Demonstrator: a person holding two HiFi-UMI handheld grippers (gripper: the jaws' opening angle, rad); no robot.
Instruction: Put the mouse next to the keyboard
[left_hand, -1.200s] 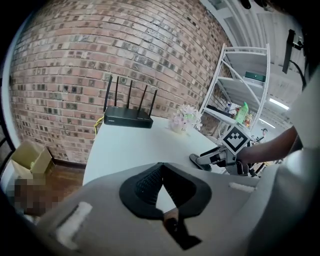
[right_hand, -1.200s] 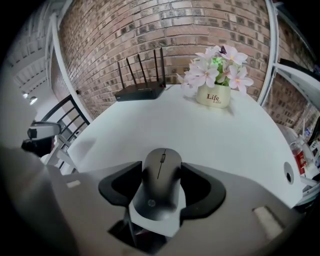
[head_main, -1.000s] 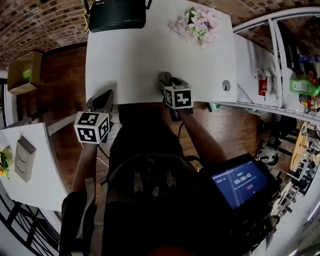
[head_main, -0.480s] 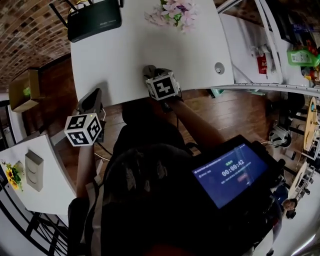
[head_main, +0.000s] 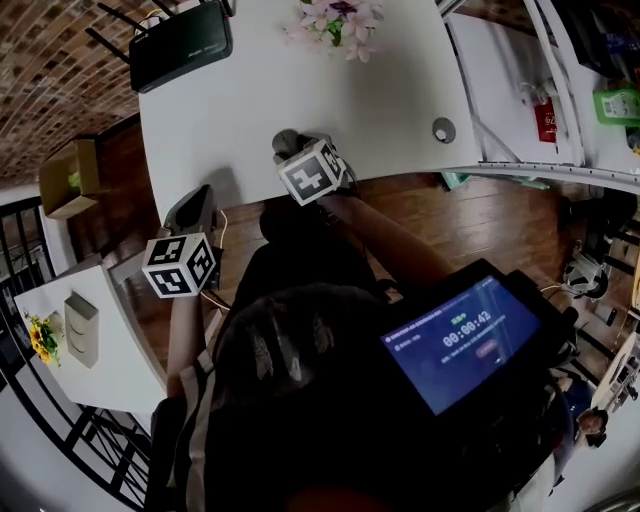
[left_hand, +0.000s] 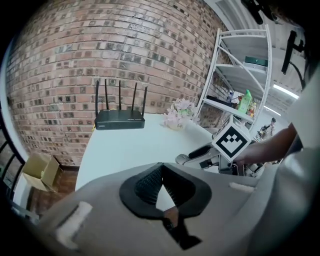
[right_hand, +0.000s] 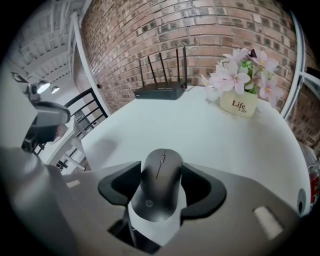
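Observation:
A black mouse (right_hand: 161, 182) sits between the jaws of my right gripper (right_hand: 161, 172), which is shut on it. In the head view that gripper (head_main: 285, 147) holds the mouse (head_main: 284, 139) just over the near edge of the white table (head_main: 330, 90). My left gripper (left_hand: 161, 167) is shut with nothing in it, its pads touching at the tips. It hangs off the table's near left corner (head_main: 190, 210). The left gripper view shows the right gripper (left_hand: 192, 156) from the side. No keyboard is in any view.
A black router (head_main: 180, 45) with antennas stands at the table's far left, by the brick wall. A pot of pink flowers (head_main: 335, 18) stands at the far middle. A small side table (head_main: 110, 340) is to my left, white shelves (head_main: 540, 100) to my right.
The head camera has swung, so the table sits more to the left and tilted. The right gripper still holds the mouse at the near edge. The left gripper stays off the corner.

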